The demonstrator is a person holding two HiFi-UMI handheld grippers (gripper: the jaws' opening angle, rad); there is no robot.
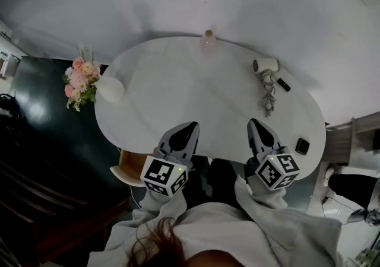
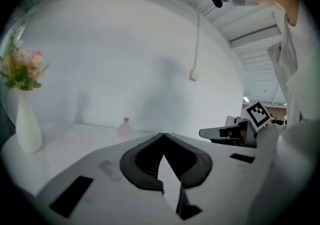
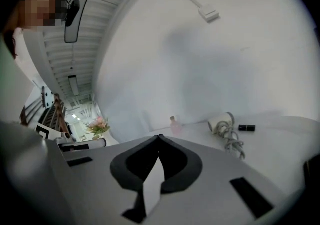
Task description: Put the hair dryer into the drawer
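Ahead of the closed, empty right claw [image 1: 257, 123] lies the hair dryer [image 1: 265, 65]; the left claw [image 1: 191, 125], also closed, is farther.

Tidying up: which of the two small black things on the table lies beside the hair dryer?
The slim black stick, next to the hair dryer; the squarish black one sits at the near edge by the right gripper.
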